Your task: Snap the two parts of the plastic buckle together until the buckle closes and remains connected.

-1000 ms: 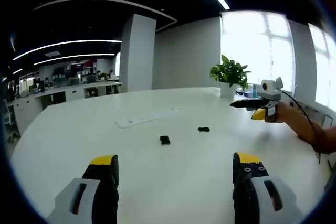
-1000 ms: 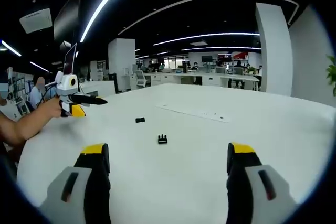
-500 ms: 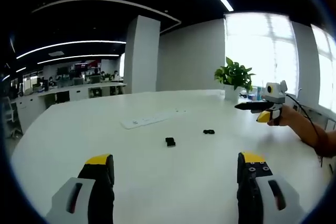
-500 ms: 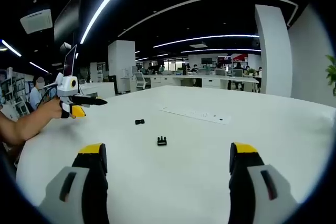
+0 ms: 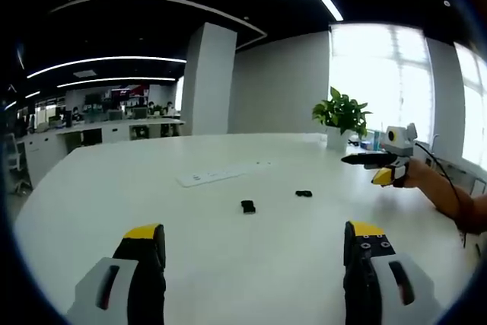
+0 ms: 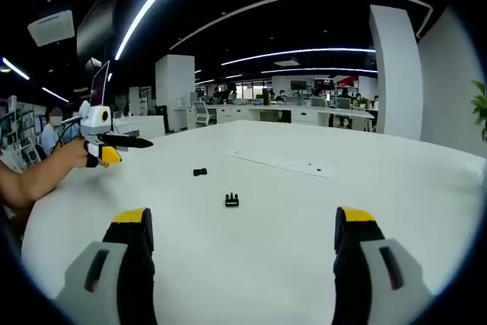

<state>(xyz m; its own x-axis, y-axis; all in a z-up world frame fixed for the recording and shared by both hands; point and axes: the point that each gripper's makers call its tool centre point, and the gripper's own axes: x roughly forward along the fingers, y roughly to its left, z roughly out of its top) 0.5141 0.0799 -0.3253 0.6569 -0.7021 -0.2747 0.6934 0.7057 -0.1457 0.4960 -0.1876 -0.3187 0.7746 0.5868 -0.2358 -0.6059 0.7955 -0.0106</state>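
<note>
White tabletop (image 5: 228,264) spans an open-plan office with strip ceiling lights; a potted plant (image 5: 340,113) stands at its far edge and a flat white strip (image 5: 217,176) lies beyond the parts.

Task items: two black buckle halves lie apart on the table, unconnected. In the left gripper view, the first buckle half (image 5: 248,206) lies ahead of the jaws, roughly on the centreline between them; the second buckle half (image 5: 303,193) lies farther out and toward the right-hand jaw. In the right gripper view, the first buckle half (image 6: 232,200) lies ahead and near the centreline, and the second buckle half (image 6: 199,172) lies beyond it toward the left-hand jaw. Long axes are too small to judge.

Left gripper (image 5: 255,237): jaws spread wide, nothing held, raised above the table and levelled forward. It appears in the right gripper view (image 6: 122,142) at far left, held by a hand (image 6: 72,156).

Right gripper (image 6: 247,222): jaws spread wide, nothing held, same raised pose. It appears in the left gripper view (image 5: 358,160) at far right.

Judgement: neither gripper is clearly nearer; each must descend forward onto one half.
</note>
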